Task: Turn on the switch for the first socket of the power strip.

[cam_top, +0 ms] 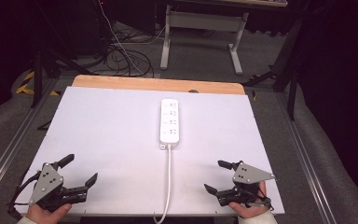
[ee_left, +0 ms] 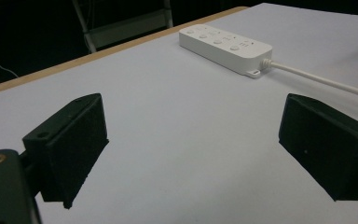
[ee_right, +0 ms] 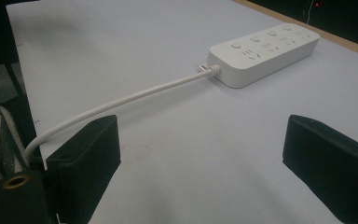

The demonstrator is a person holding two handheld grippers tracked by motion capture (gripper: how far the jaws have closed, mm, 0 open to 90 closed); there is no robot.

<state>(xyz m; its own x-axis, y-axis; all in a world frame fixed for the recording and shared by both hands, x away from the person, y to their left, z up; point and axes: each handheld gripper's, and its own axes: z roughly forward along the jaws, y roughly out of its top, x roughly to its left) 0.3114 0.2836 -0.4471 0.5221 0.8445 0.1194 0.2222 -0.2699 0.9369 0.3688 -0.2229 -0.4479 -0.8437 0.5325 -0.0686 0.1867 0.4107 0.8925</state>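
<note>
My left hand-held gripper (cam_top: 79, 170) and right hand-held gripper (cam_top: 215, 176) sat wide open, empty, near the bench (cam_top: 98, 126) edge; white plastic power strip (cam_top: 170, 121) lay far centre.

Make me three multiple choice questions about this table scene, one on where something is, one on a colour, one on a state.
1. Where does the power strip lie?
A. mid-table, toward the far edge
B. beside the left gripper
C. on the floor

2. What colour is its cable?
A. black
B. white
C. orange

3. How do the left gripper and right gripper stand?
A. both shut
B. one holding the cable
C. both open, empty

Answers: 1 A, it sits centred beyond both grippers. 2 B, cable matches the strip. 3 C, jaws are spread with nothing between.
</note>
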